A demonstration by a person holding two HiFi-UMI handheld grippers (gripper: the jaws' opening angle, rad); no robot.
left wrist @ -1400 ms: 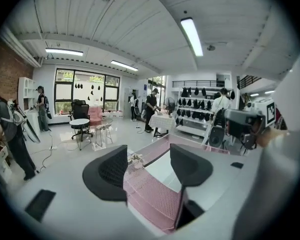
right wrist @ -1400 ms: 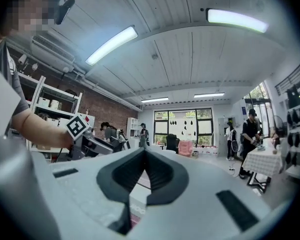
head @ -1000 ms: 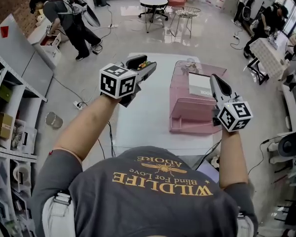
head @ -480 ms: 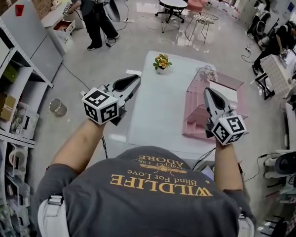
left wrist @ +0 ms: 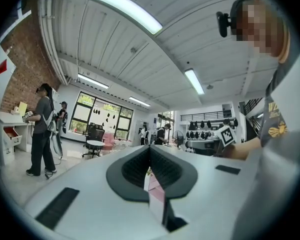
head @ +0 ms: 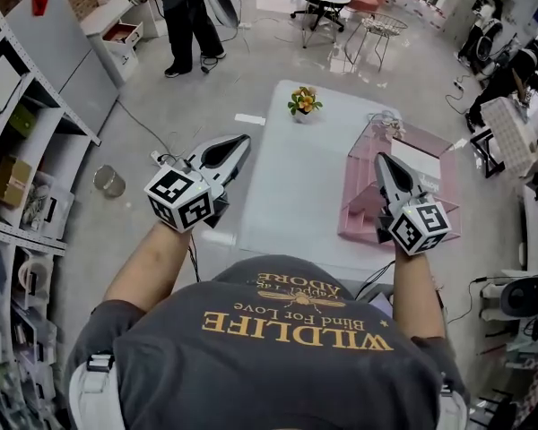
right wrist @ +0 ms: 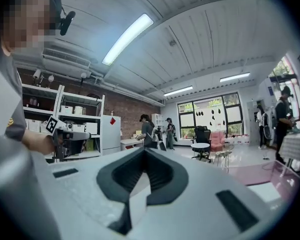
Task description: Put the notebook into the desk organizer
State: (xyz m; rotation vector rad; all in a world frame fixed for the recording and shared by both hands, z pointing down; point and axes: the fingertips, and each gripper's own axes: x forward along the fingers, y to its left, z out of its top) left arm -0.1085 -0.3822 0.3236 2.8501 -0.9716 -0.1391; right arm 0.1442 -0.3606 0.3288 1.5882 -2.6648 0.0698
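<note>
Left gripper (head: 240, 140) fingers just closed together on nothing, right gripper (head: 380, 157) fingers shut and empty, white notebook (head: 423, 162) inside pink desk organizer (head: 363, 224), right side of white counter (head: 296, 177)

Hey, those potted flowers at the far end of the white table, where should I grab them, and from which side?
Probably take the small pot by its sides, below the blossoms, coming in level from the near side. It stands upright near the table's far edge, and the flowers look crushable.
</note>
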